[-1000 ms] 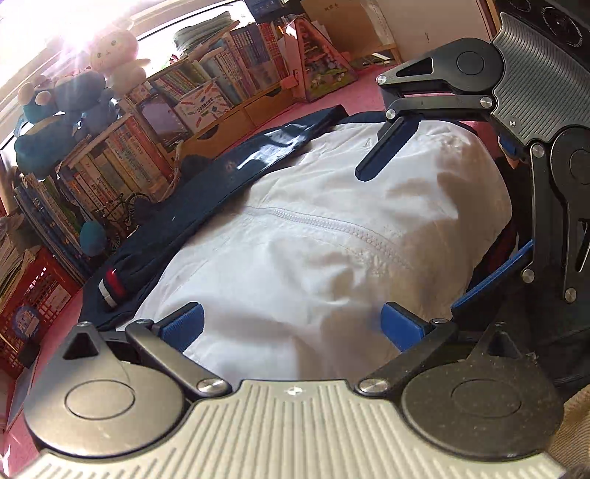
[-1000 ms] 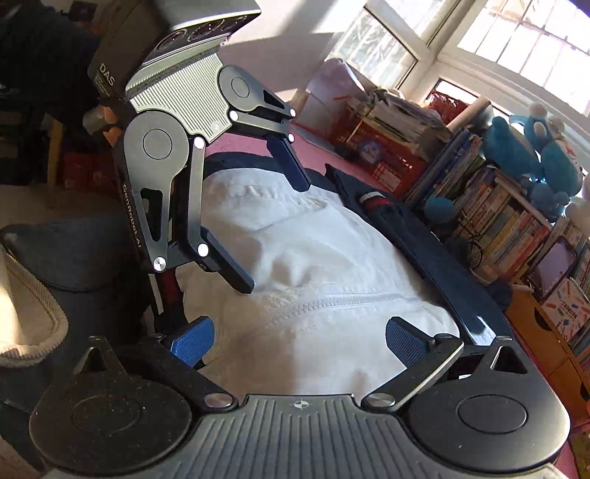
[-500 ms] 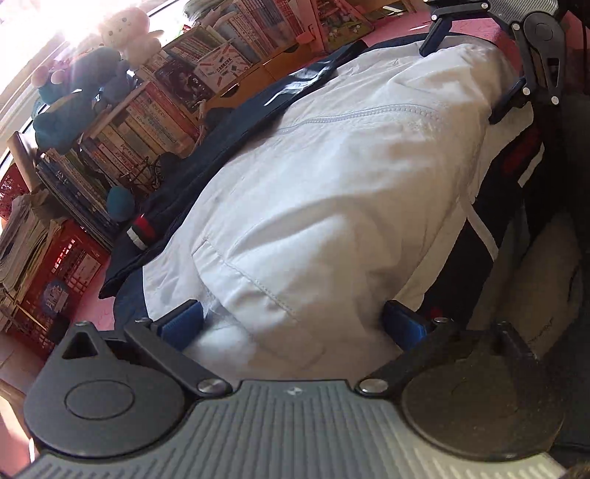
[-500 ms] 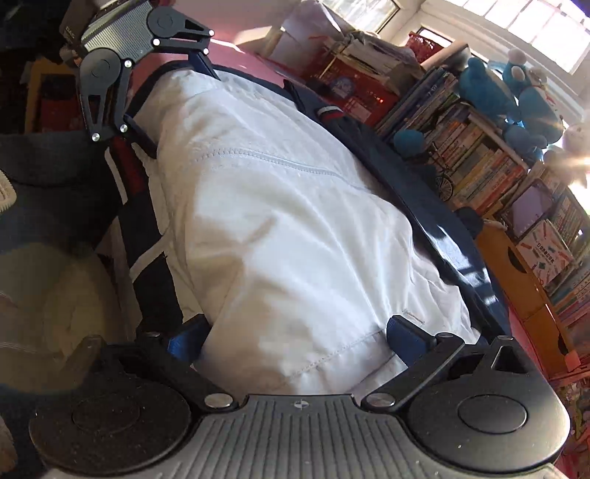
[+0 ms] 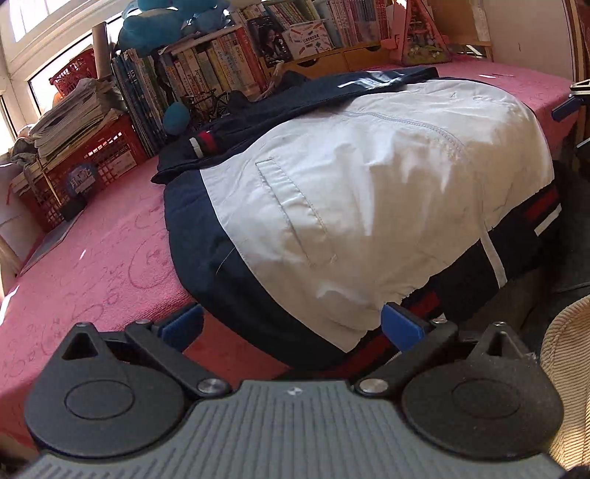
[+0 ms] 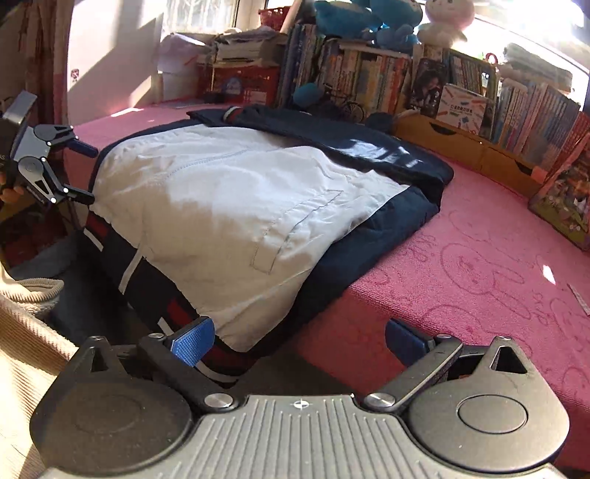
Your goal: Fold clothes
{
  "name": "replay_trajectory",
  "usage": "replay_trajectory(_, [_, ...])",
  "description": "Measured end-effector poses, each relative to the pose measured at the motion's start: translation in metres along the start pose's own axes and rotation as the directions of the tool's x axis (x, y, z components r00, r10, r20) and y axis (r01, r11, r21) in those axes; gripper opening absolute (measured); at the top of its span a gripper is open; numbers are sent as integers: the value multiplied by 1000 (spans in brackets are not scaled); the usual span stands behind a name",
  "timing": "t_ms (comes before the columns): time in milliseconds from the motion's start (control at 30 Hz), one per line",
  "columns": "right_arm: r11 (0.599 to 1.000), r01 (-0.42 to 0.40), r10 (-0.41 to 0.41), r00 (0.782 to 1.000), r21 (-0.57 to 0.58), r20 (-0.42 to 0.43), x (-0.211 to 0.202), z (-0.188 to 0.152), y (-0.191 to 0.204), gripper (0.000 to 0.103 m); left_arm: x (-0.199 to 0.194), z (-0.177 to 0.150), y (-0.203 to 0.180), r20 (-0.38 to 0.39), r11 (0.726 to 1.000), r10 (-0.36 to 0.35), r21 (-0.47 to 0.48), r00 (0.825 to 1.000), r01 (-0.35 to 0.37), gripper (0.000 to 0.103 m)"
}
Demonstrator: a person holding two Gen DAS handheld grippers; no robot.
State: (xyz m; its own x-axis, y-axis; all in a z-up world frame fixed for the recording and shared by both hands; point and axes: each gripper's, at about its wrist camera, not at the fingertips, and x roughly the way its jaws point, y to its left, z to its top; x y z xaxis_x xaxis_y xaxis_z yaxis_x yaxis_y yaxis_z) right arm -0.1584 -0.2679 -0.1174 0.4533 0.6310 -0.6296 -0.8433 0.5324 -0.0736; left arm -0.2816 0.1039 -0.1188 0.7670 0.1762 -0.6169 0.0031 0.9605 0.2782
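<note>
Book spines (image 6: pixel 372 73), box labels (image 5: pixel 308 35): print seemingly unreadable.

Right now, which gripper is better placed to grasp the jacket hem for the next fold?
Probably left. The jacket hem lies between the fingers of the open left gripper; the open right gripper faces mostly pink cover, hem beside one finger.

A white and navy jacket (image 6: pixel 236 206) lies on the pink bed (image 6: pixel 479 265), its hem hanging over the near edge. The right gripper (image 6: pixel 298 341) has its fingers (image 6: pixel 193 341) spread, the left gripper (image 6: pixel 79 173) beside the jacket's far end.
</note>
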Motion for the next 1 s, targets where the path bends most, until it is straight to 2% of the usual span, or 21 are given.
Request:
replay_trajectory(133, [997,-49,51,998,54,-46,24,-11,5,98,6,-22,5,-25,994,-37,-104,999,35,103])
replay_trajectory(200, [994,-68,75,994,90,-76,44,-13,5,93,21,-26,12,-54,981,-53,-189,997,42,103])
replay_trajectory(267, [982,-110,123,989,154,-81,62,-11,0,88,38,-26,24,-63,943,-106,-323,992,80,102])
replay_trajectory(333, [967,-151,167,984,205,-65,75,-9,-4,86,49,-27,32,-30,896,-186,-415,982,157,102])
replay_trajectory(400, [956,-182,197,979,228,-45,82,-6,-4,86,57,-25,34,-1,868,-242,-447,970,216,95])
replay_trajectory(433, [953,-191,206,978,234,-39,84,-5,-3,86,61,-25,32,12,860,-268,-447,963,245,90])
replay_trajectory(467, [951,-194,209,977,240,-40,85,-5,-1,84,61,-25,28,20,857,-285,-443,958,264,78])
replay_trajectory(500, [949,-197,213,976,246,-40,86,-5,2,77,61,-24,25,27,854,-301,-437,953,282,61])
replay_trajectory(533, [948,-193,211,976,254,-45,86,-5,3,69,58,-25,22,34,859,-301,-424,953,286,54])
replay_trajectory(567, [948,-179,201,978,264,-57,84,-6,4,52,55,-25,20,42,865,-301,-409,953,291,45])
replay_trajectory(600, [944,-173,197,979,281,-60,81,-7,5,42,48,-25,19,56,871,-303,-389,951,300,38])
replay_trajectory(667, [919,-201,225,974,339,-32,67,-8,2,32,35,-25,22,82,869,-320,-372,944,327,28])
replay_trajectory(700, [910,-217,237,971,354,-16,57,-7,3,28,26,-23,24,100,866,-326,-367,940,339,25])
replay_trajectory(833, [882,-283,269,959,377,90,14,7,5,25,-11,-12,35,189,855,-343,-344,920,389,21])
replay_trajectory(900, [867,-322,281,946,379,162,-10,20,3,25,-33,3,42,273,844,-343,-332,899,422,21])
replay_trajectory(1000, [827,-393,289,911,403,295,-40,50,-15,25,-55,37,56,408,830,-321,-314,854,462,21])
